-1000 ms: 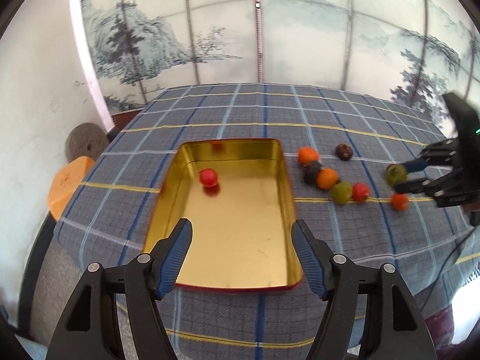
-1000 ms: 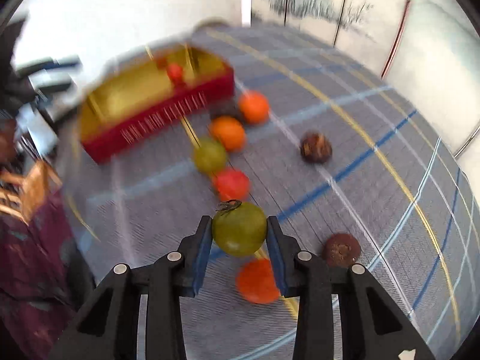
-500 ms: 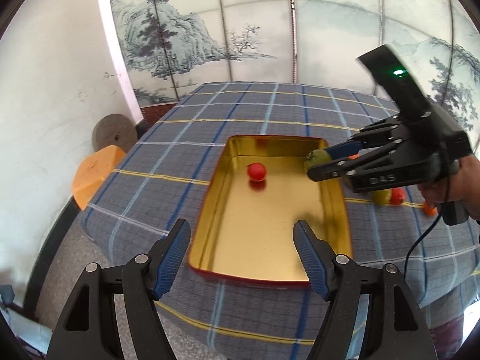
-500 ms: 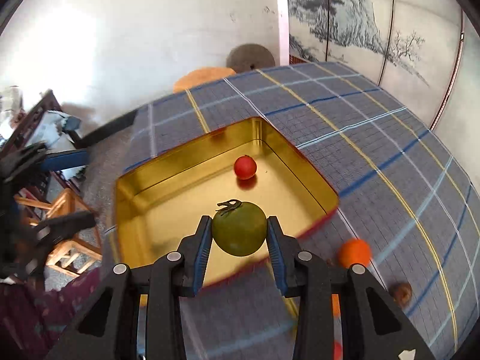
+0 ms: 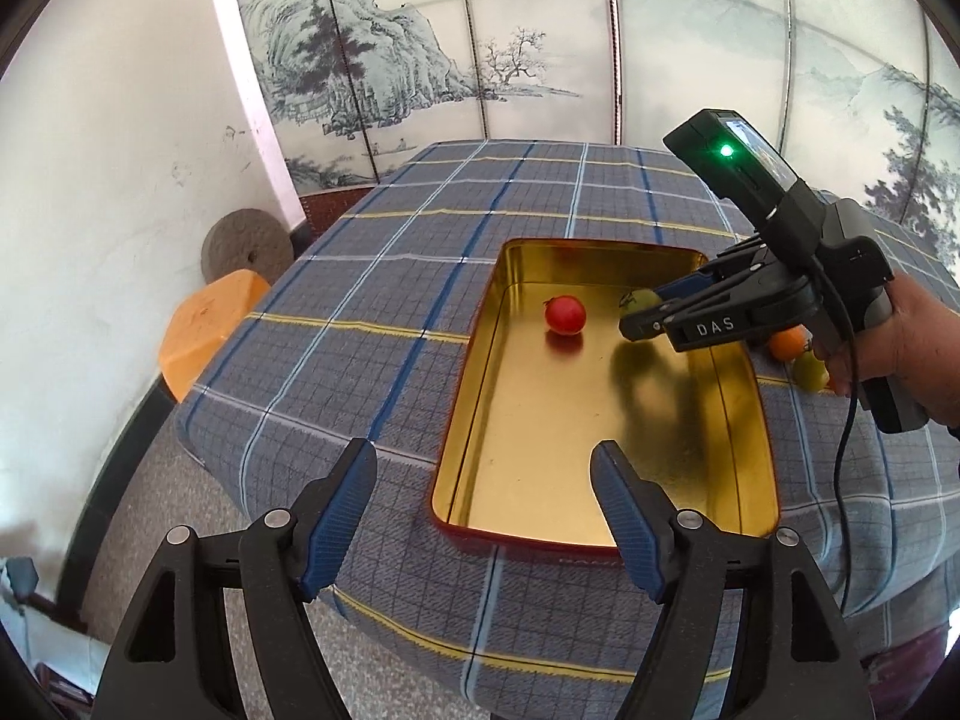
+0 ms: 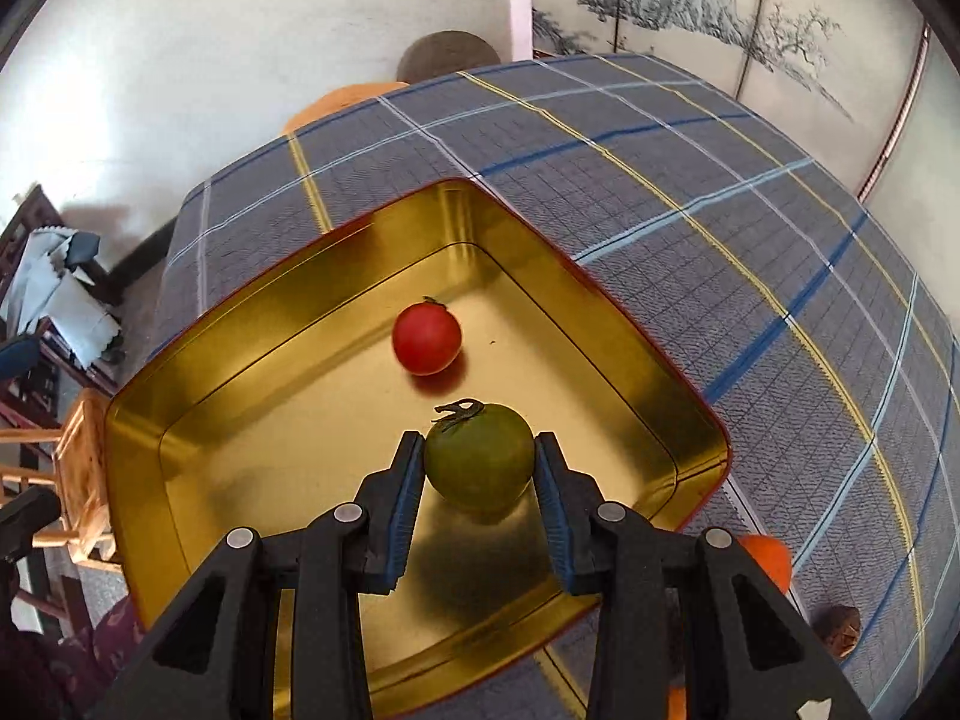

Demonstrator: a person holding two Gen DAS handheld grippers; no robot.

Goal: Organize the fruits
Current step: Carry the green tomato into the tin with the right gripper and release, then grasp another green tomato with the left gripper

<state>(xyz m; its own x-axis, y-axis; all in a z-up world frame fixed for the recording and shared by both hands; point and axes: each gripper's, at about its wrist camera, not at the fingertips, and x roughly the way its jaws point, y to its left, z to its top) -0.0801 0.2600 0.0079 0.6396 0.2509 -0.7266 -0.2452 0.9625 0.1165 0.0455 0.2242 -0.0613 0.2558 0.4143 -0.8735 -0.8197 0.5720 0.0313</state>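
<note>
A gold metal tray (image 5: 528,516) (image 6: 240,324) sits on the plaid tablecloth with one red tomato (image 5: 564,315) (image 6: 426,337) in it. My right gripper (image 6: 479,468) is shut on a green tomato (image 6: 479,456) and holds it over the tray, just short of the red one; it also shows in the left wrist view (image 5: 642,306) with the green tomato (image 5: 645,299). My left gripper (image 5: 483,498) is open and empty, above the tray's near end. An orange fruit (image 5: 787,343) (image 6: 768,558) and a green fruit (image 5: 810,371) lie right of the tray.
A brown fruit (image 6: 840,630) lies on the cloth by the tray's corner. An orange stool (image 5: 210,330) and a round stone disc (image 5: 246,240) stand by the wall left of the table. A wooden chair (image 6: 72,480) and a painted folding screen (image 5: 540,48) border the table.
My right gripper has carried the green tomato from the fruit row on the cloth to over the tray. My left gripper has drawn back and to the left, still open.
</note>
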